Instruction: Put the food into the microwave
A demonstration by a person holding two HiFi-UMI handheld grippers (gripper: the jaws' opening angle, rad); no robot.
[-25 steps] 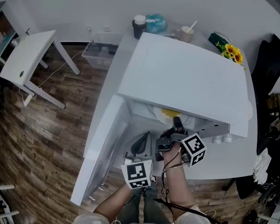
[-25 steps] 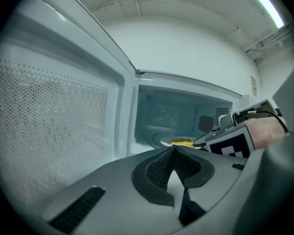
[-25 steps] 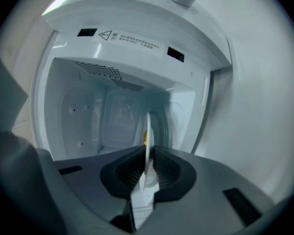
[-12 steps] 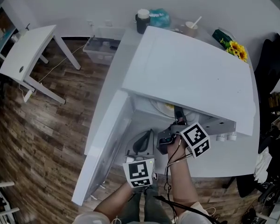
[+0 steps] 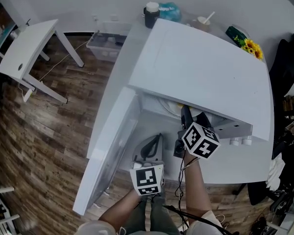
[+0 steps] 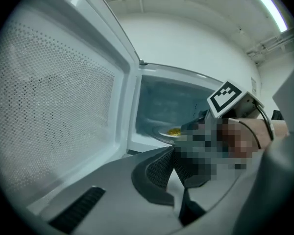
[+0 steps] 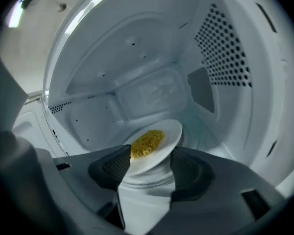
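Grips the plate (image 7: 159,141) at its 6 o'clock rim, right gripper (image 7: 147,163) clenched on it, inside the microwave (image 7: 152,89) just above the turntable (image 7: 147,179), with yellow food (image 7: 147,142) heaped mid-plate. Probably light, stiff, glossy and breakable; best kept level so nothing slides. Holds the left gripper (image 6: 178,153) pressed together on nothing, outside at 8 o'clock of the right.

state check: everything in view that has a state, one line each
White box microwave: door swung fully open.
White round plate of yellow food: tilted, inside the microwave, gripped.
Right claw: shut on the plate's near rim.
Left claw: tips together, empty, in front of the microwave opening.
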